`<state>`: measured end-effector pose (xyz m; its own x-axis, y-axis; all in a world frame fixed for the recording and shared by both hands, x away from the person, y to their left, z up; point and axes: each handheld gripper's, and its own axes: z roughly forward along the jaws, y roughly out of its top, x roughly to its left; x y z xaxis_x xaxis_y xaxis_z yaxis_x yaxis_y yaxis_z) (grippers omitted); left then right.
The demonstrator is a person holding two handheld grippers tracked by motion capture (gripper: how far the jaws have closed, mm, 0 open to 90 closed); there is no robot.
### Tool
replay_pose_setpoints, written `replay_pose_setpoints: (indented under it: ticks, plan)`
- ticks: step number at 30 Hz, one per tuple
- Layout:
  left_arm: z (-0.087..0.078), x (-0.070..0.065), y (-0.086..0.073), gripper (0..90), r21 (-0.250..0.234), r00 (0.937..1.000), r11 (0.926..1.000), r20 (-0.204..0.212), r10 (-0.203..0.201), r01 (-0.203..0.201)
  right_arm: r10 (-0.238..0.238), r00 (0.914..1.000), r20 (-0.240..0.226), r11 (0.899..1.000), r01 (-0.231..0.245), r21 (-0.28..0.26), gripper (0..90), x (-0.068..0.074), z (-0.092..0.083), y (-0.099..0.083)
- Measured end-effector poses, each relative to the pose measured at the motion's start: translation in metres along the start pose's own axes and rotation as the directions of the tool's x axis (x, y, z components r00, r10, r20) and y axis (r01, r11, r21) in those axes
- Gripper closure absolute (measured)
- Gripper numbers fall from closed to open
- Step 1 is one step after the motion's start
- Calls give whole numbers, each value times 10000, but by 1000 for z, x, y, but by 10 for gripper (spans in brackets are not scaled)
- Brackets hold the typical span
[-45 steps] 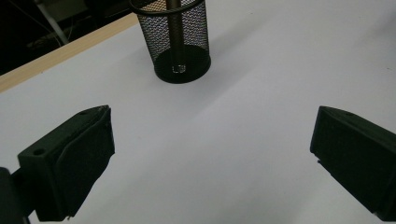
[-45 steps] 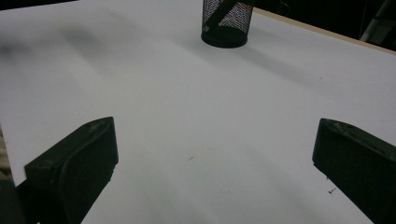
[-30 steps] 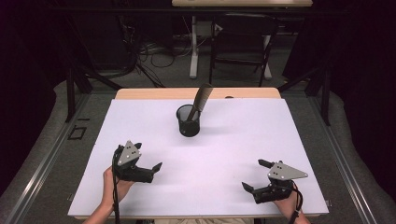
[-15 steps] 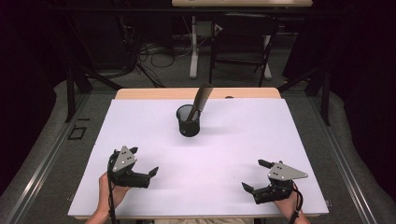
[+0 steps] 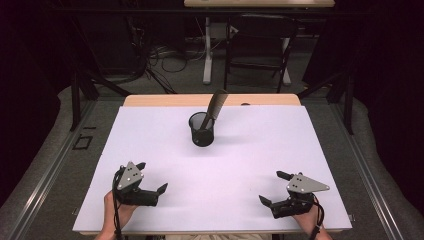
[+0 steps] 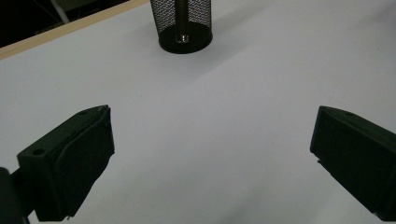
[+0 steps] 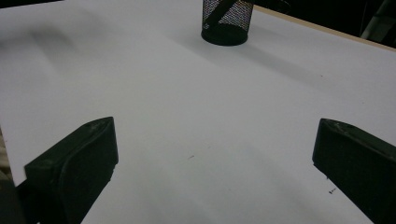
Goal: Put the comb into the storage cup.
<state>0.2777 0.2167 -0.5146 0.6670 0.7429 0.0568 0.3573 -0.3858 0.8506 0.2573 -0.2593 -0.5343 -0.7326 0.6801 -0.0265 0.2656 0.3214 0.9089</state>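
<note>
Nearest the person, the left gripper [image 5: 152,179] sat low at the near left of the white table cover [image 5: 300,150], its jaws spread wide with nothing between them. The right gripper [image 5: 273,188] sat at the near right in the same way, jaws apart and empty (in each gripper view the two black jaws framed only bare white surface). Both were well apart from each other and from the work.

Farther off, near the middle of the table and toward its far edge, stood the black mesh cup [image 5: 202,129], upright. A dark comb [image 5: 214,107] leaned in it, its lower end inside the cup and its upper part tilting out to the right and far side. In the left gripper view the cup [image 6: 183,25] showed straight ahead, with the comb's end resting on its base.

The step in hand looked like a rest or start pose, with no reach under way. If the comb was to come out, the next move would call for one gripper to travel forward, rise above the rim and close on the comb's free upper part, perhaps with the other steadying the light cup against tipping.
</note>
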Motion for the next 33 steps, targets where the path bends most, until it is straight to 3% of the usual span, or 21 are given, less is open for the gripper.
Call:
replay_pose_setpoints:
  ticks: [8, 19, 33]
  plan:
    - [-4, -1, -9, 0, 43, 10000, 10000, -50, -78, 79, -61, 10000, 17, 10000, 61, 14, 0, 0, 0, 0]
    - [-10, 0, -23, 0, -385, 9994, 9992, -310, -159, 147, -11, 10000, 22, 10000, 11, 14, 0, 0, -1, -1]
    - [-7, 0, -21, 0, -451, 9996, 9990, -290, 29, -42, -83, 10000, 38, 10000, 83, 22, 0, 1, -2, 0]
